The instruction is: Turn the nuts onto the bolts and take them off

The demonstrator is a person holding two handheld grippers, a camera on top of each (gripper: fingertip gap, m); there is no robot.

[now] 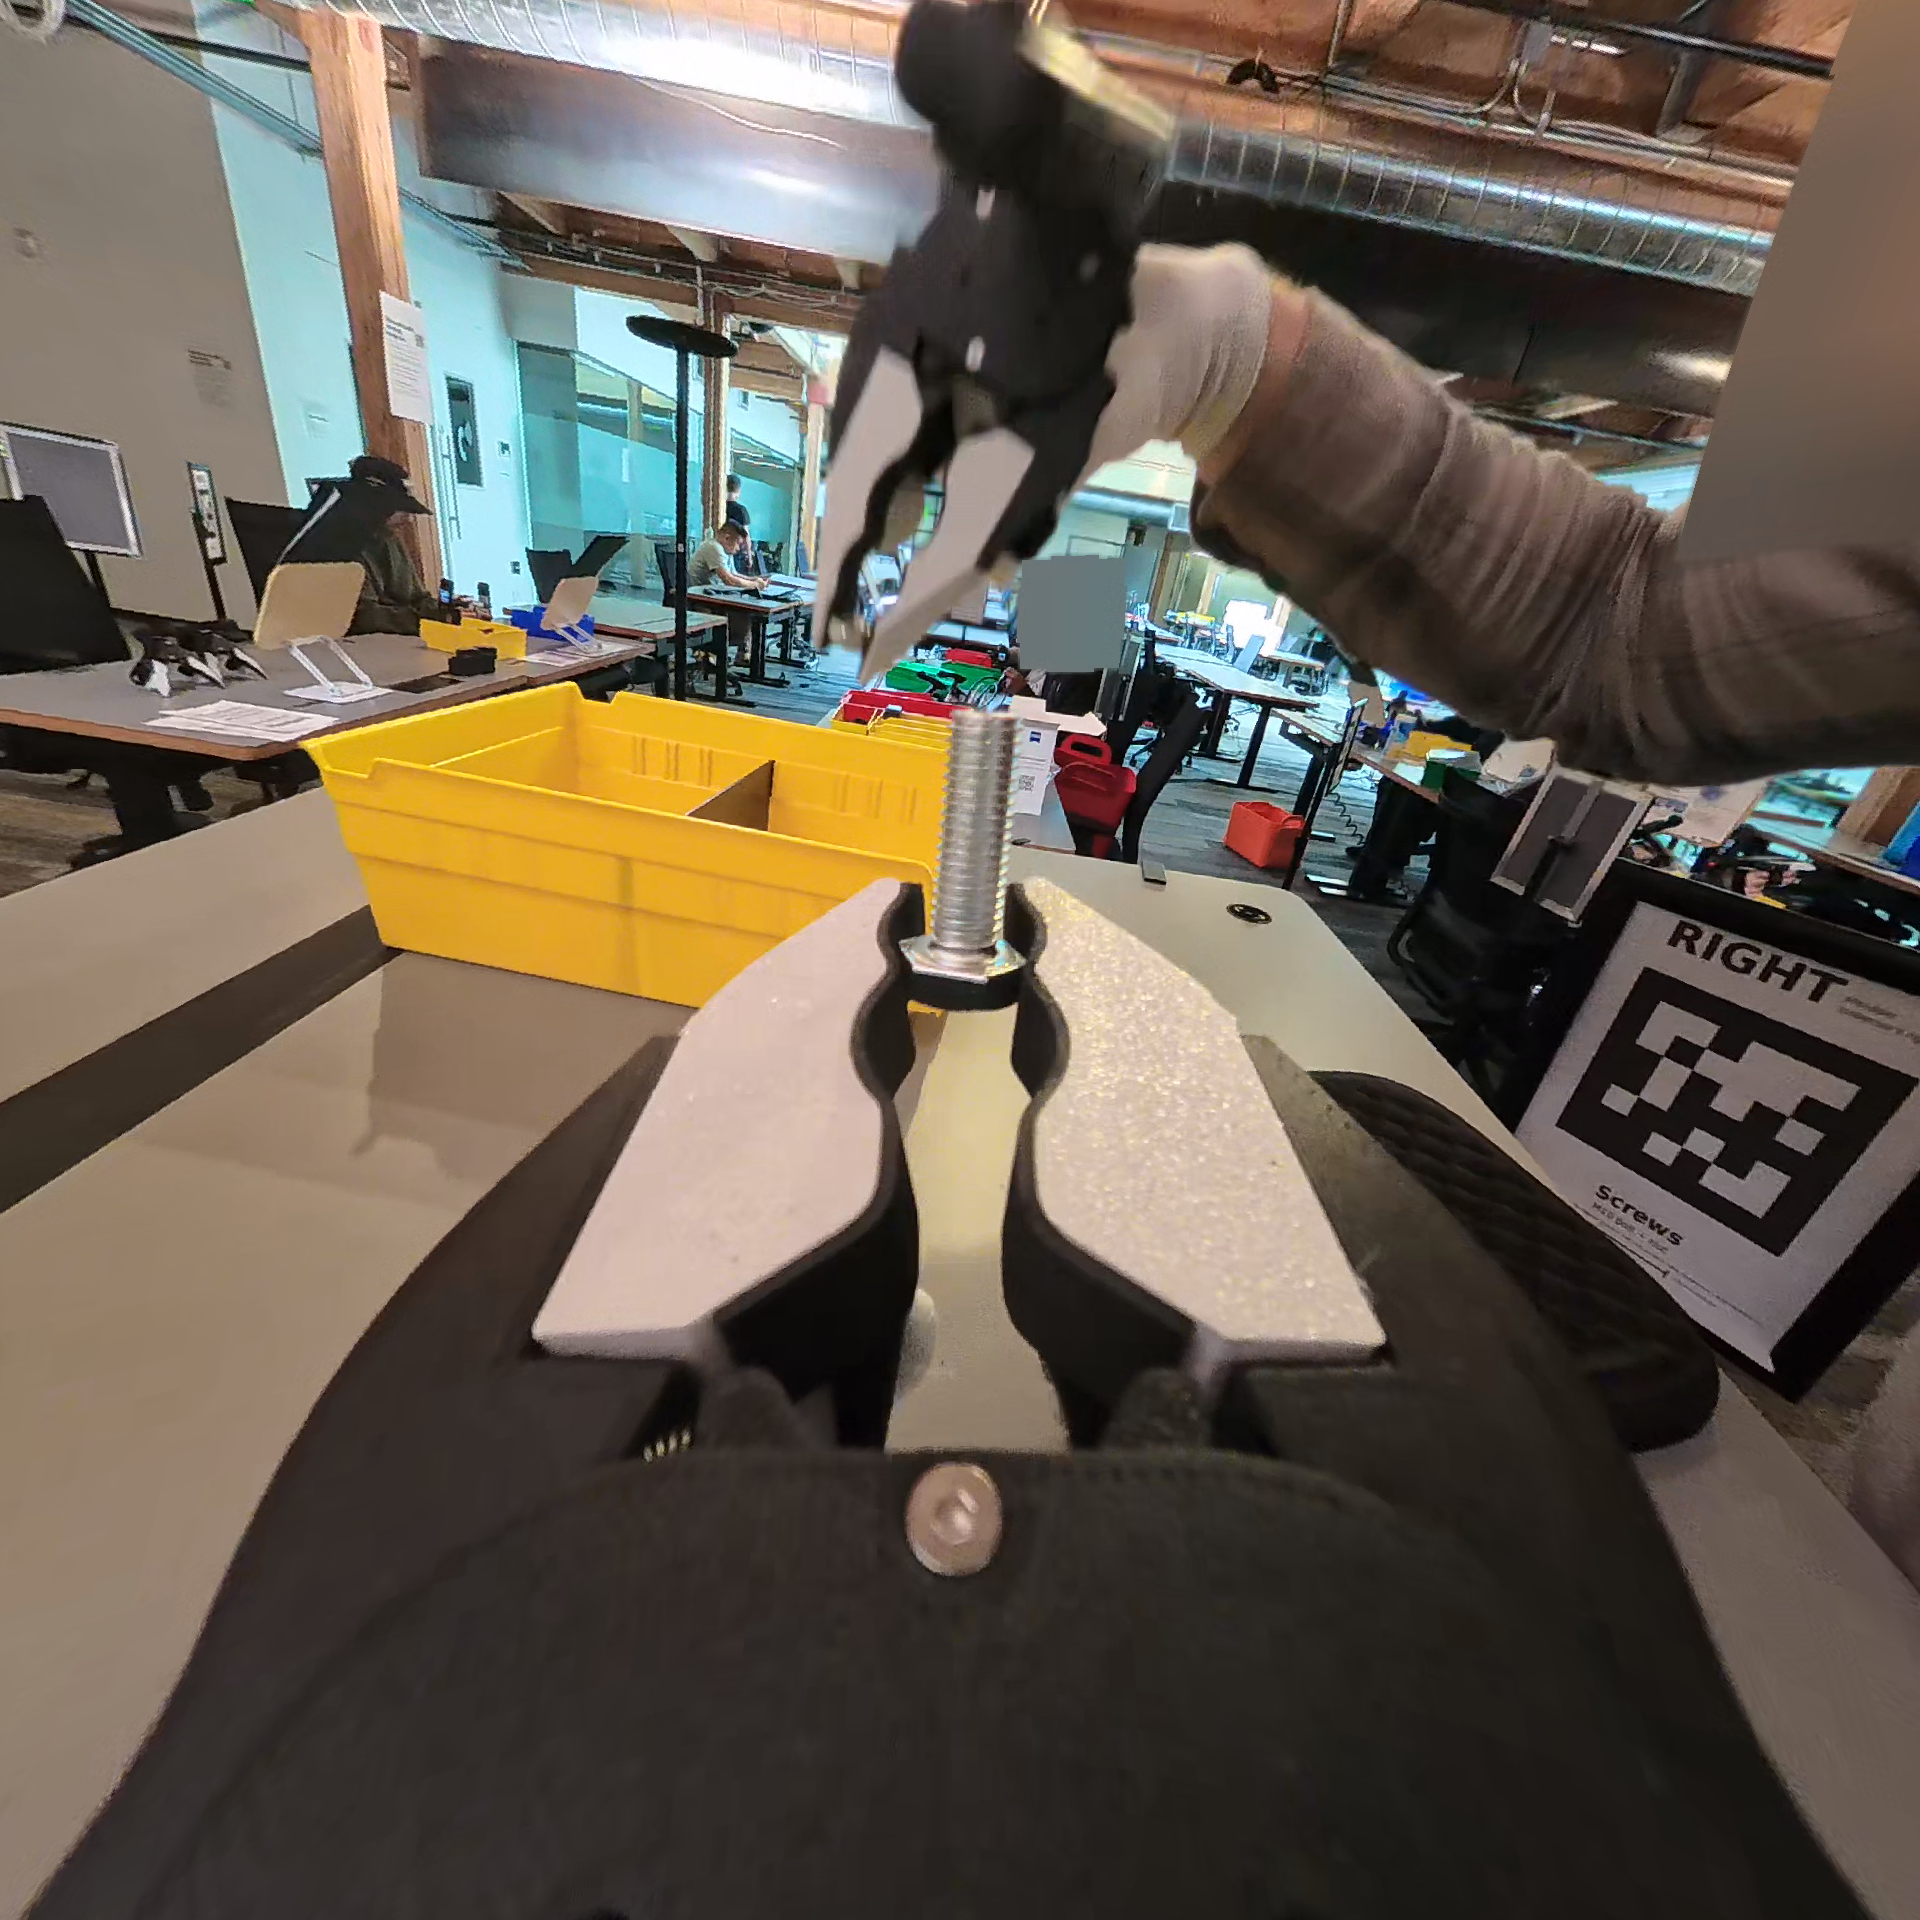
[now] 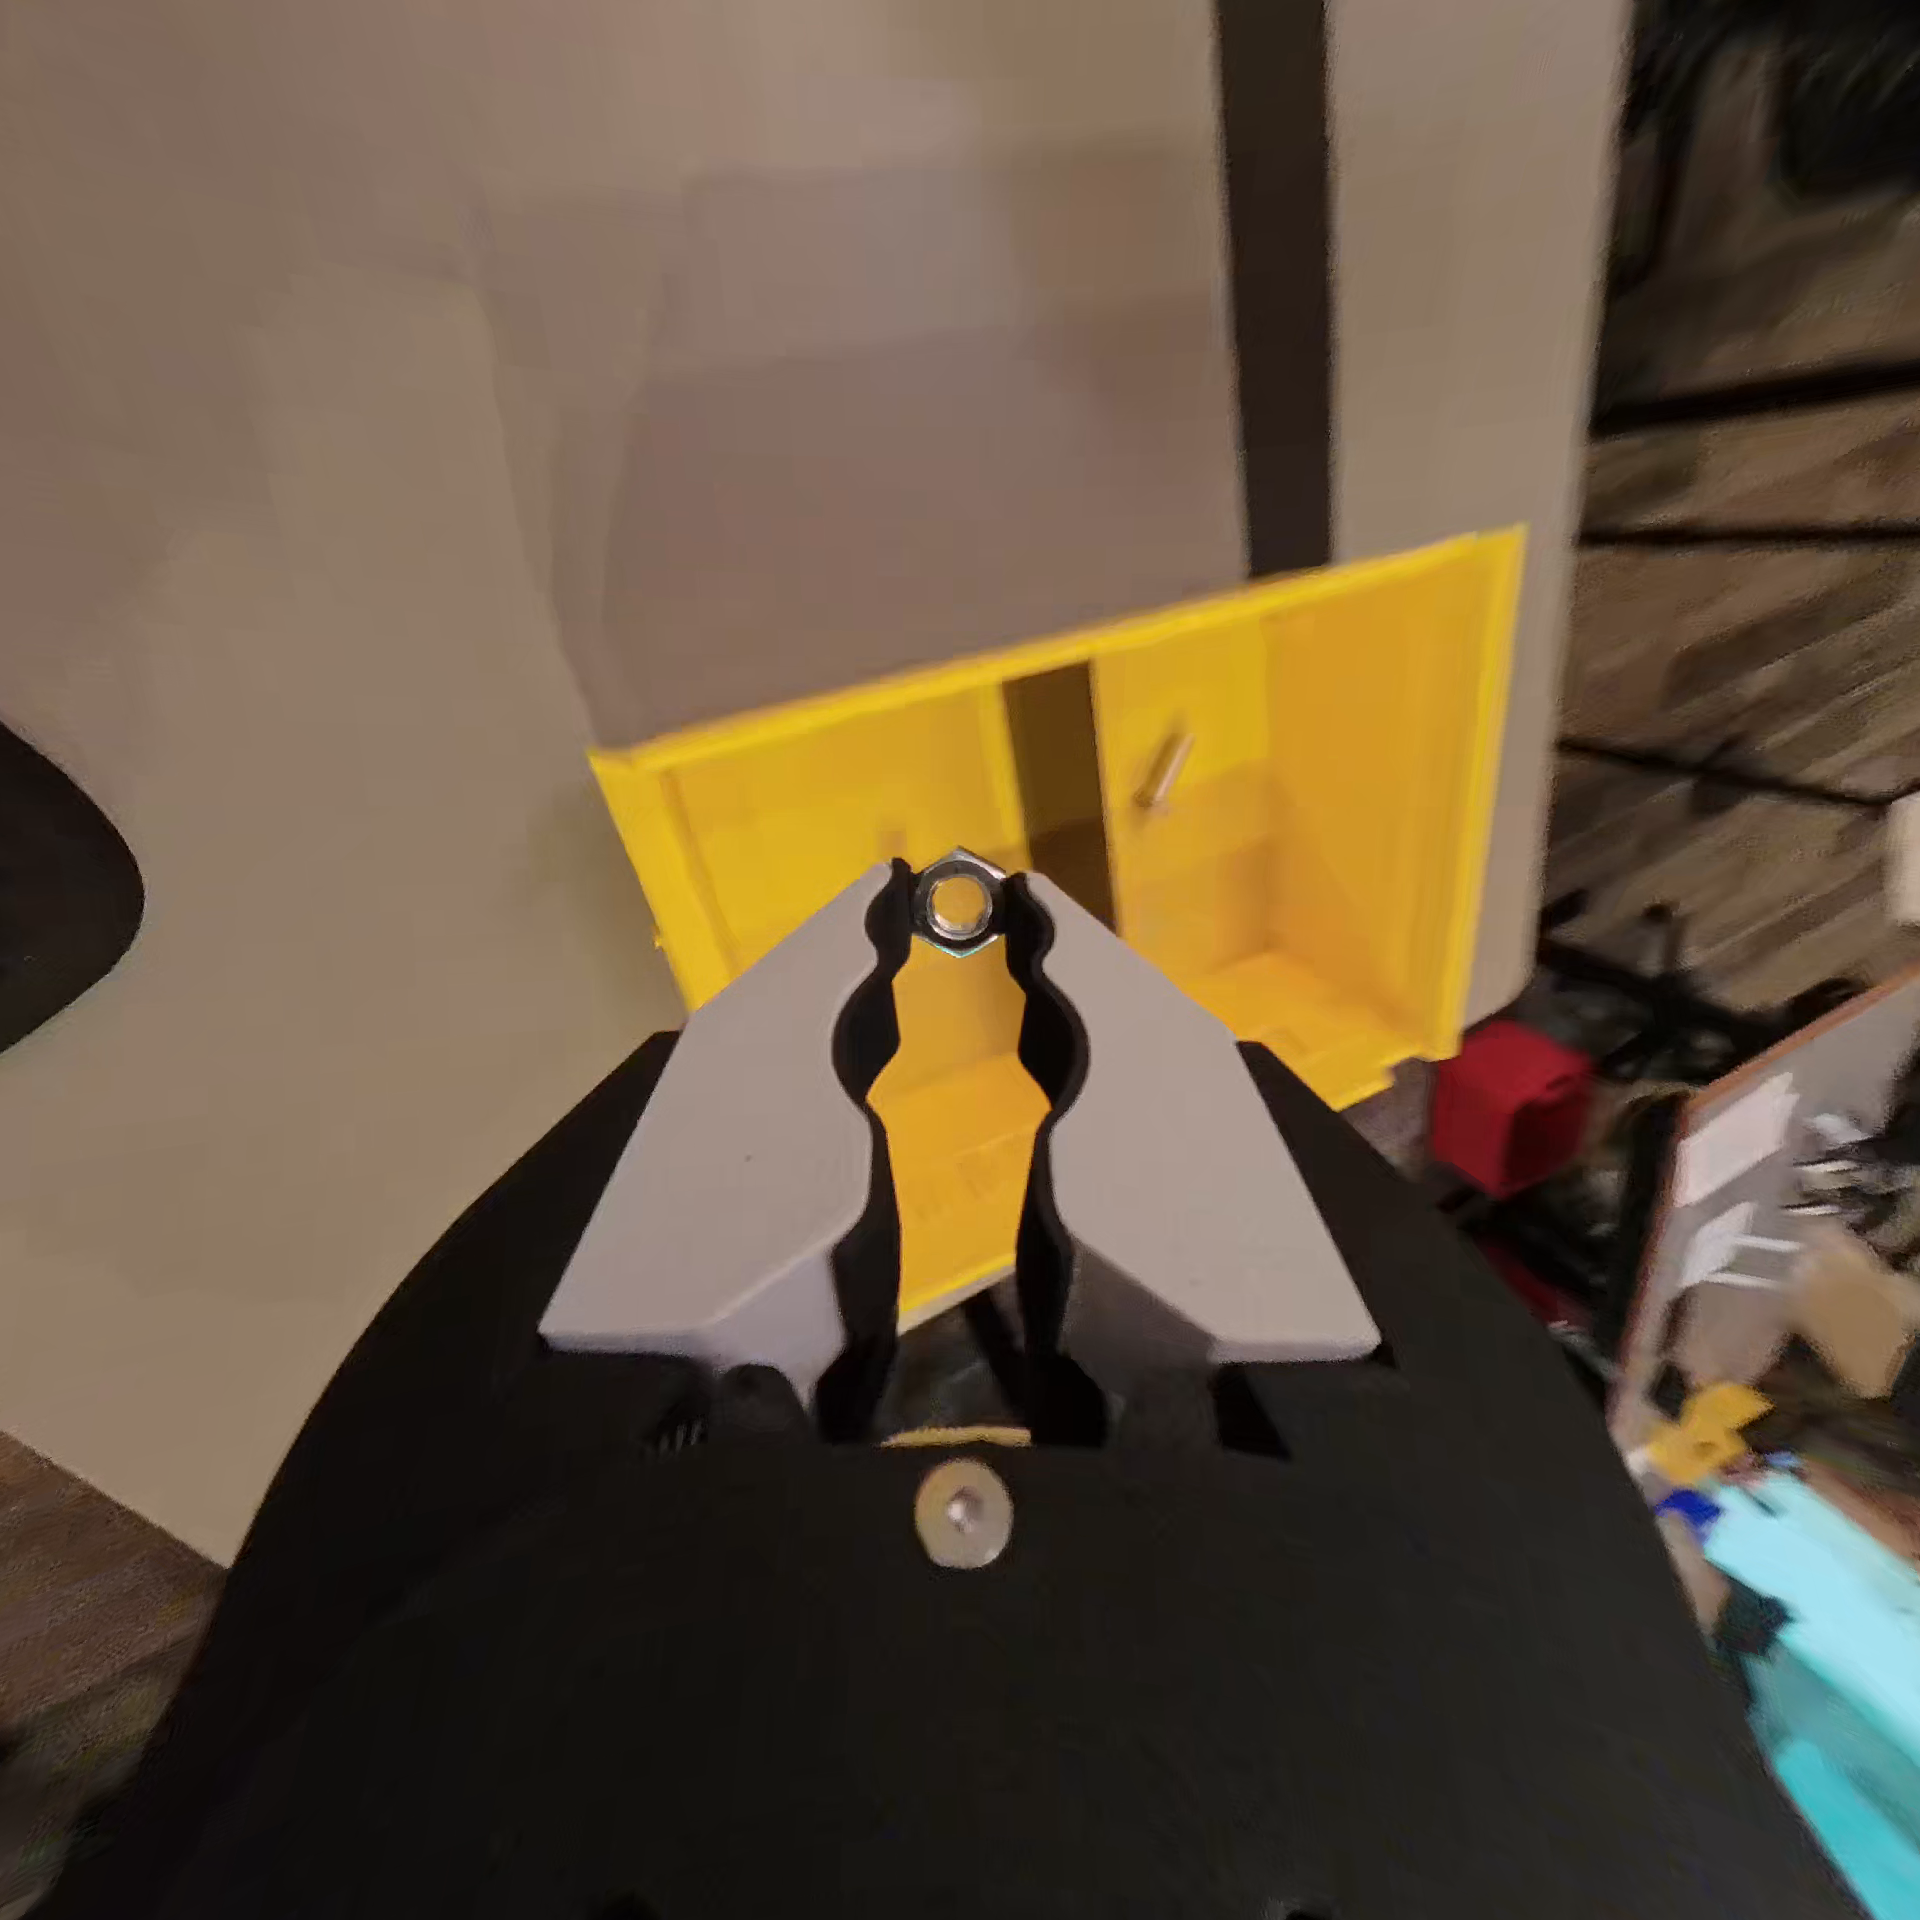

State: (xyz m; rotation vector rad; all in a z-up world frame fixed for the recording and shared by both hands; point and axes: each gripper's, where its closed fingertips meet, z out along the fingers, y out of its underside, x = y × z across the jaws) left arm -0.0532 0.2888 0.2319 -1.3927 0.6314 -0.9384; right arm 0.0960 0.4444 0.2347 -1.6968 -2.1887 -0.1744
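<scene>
My left gripper (image 1: 961,961) is shut on the hex head of a silver bolt (image 1: 974,821) and holds it upright, threads up, above the grey table (image 1: 208,1195). My right gripper (image 2: 956,914) is shut on a silver hex nut (image 2: 956,916) held at its fingertips, its hole facing the camera. In the left wrist view the right gripper (image 1: 847,639) hangs tilted above and a little left of the bolt's tip, apart from it, held by a gloved hand (image 1: 1195,343).
A yellow divided bin (image 1: 623,821) stands on the table just behind the bolt; in the right wrist view the bin (image 2: 1351,831) holds one loose bolt (image 2: 1162,769). A marker card (image 1: 1725,1122) stands at the table's right edge. A black pad (image 1: 1538,1247) lies right of my left gripper. The tips of one gripper are about 20 cm away from the tips of the other.
</scene>
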